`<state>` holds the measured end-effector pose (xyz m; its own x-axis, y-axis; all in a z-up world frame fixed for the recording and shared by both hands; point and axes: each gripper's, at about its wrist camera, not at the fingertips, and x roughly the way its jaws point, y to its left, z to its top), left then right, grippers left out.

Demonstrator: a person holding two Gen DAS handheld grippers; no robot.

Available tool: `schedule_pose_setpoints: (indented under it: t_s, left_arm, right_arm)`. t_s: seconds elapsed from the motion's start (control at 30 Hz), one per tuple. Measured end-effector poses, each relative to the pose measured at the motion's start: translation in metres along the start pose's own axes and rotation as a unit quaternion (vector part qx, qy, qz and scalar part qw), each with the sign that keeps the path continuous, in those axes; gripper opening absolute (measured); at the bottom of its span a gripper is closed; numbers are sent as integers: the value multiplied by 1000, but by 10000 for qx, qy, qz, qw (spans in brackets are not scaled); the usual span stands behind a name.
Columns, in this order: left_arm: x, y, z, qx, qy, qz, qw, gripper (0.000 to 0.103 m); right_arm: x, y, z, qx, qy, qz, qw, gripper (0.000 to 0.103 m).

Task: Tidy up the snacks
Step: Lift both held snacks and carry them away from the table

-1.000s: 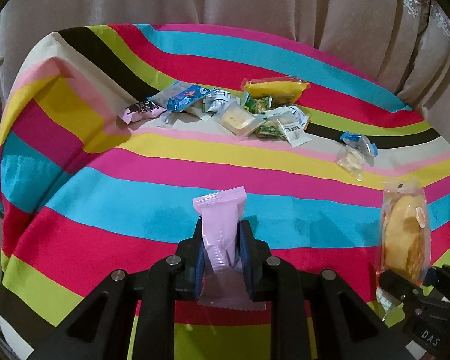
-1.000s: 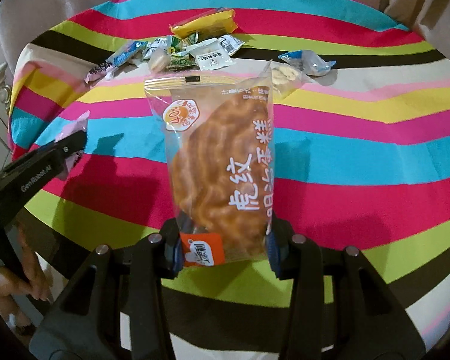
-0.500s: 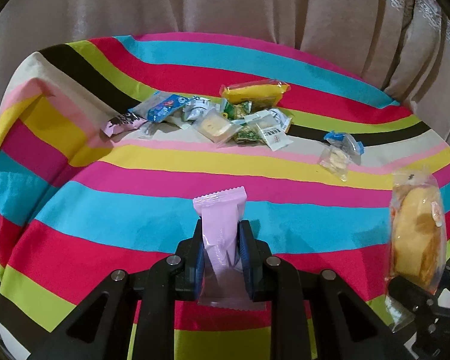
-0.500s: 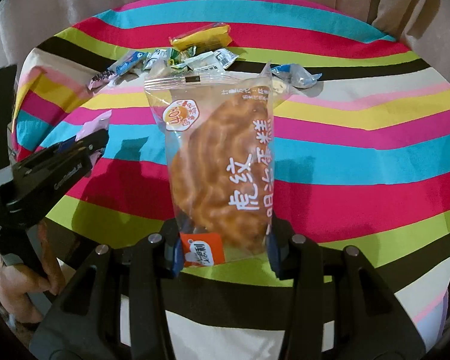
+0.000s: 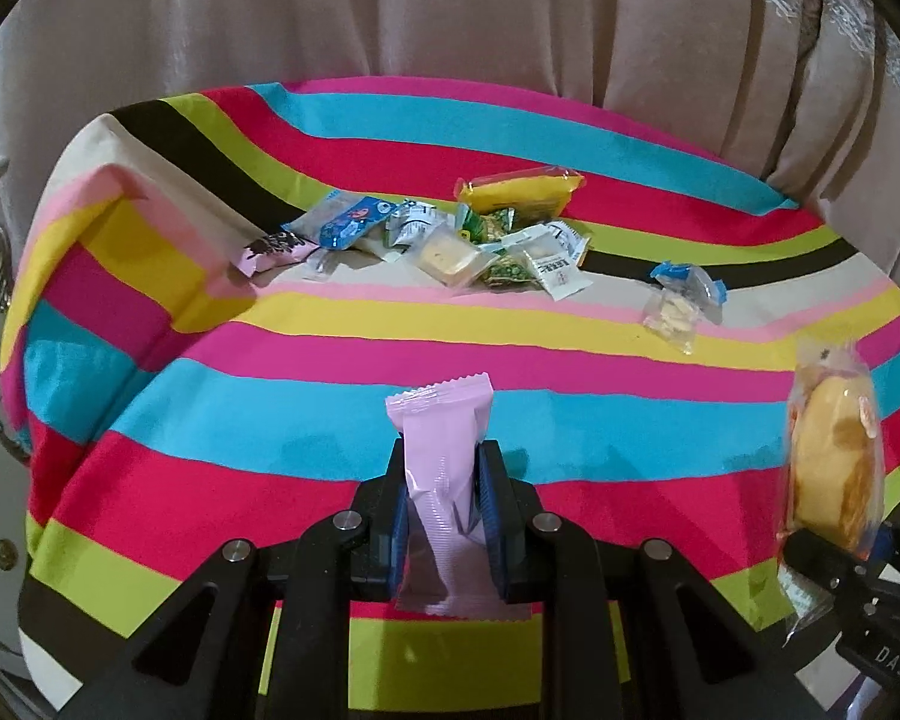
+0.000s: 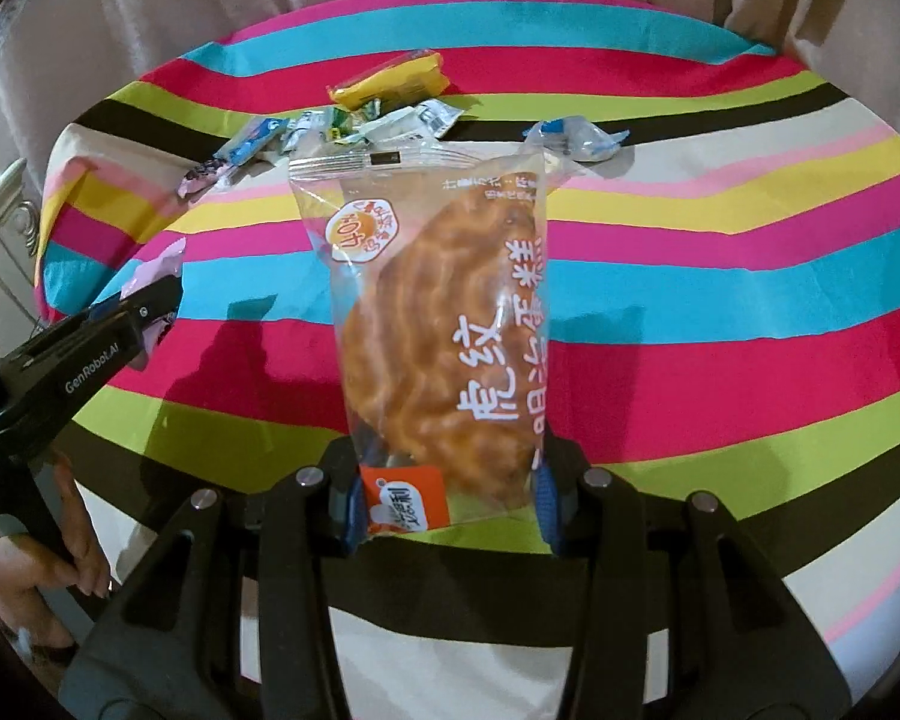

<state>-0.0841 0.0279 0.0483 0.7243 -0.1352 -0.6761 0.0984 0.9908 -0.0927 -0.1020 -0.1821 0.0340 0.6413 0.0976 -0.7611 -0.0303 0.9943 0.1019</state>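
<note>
My left gripper is shut on a pale pink snack packet that stands upright between its blue pads, above the near part of the striped tablecloth. My right gripper is shut on a clear bag with a golden-brown pastry, held upright. In the left wrist view that pastry bag shows at the right edge. In the right wrist view the left gripper comes in from the left, with the pink packet at its tip. A pile of small snacks lies at the far side.
A yellow packet tops the pile and a pink-and-black packet lies at its left end. One clear bag with a blue clip lies apart to the right. Beige curtains hang behind. A person's hand grips the left tool.
Both grippers have pulled back and up a little from the table, so the snack pile looks farther away. Both grips stay unchanged.
</note>
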Motion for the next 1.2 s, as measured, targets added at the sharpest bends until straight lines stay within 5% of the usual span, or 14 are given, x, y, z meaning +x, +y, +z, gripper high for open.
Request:
schedule_pose_setpoints:
  t_s: [0.7, 1.2]
  left_arm:
    - [-33, -2, -5, 31, -184, -14, 9998, 22]
    - [0, -17, 7, 115, 42, -130, 9998, 22]
  right_arm:
    - [-19, 9, -5, 23, -260, 210, 9994, 47]
    - [-8, -13, 2, 385, -257, -340, 9983, 48]
